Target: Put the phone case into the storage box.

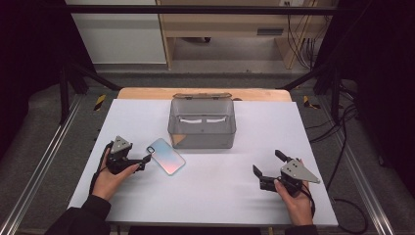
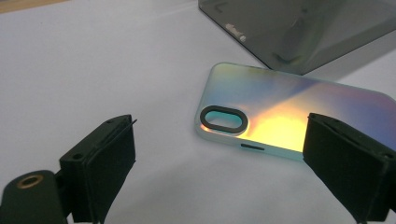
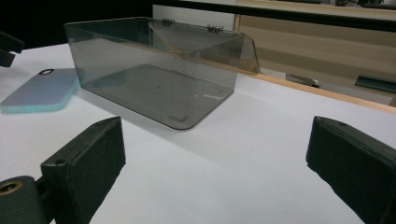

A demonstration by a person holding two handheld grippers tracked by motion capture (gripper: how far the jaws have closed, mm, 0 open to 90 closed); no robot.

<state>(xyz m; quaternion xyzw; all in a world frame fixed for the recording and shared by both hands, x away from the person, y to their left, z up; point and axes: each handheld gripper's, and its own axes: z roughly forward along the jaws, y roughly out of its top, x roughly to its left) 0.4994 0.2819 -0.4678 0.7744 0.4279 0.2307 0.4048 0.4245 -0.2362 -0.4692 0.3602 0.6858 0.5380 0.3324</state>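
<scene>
Left hand-held gripper (image 1: 142, 162) open, at phone case (image 1: 166, 155) edge

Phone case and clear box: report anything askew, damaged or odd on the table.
Nothing stands out. The phone case lies flat, back up, at a slant to the table's edges, just left of the clear box and apart from it. The box stands upright and empty, its lid swung back. No spill or damage visible.
</scene>
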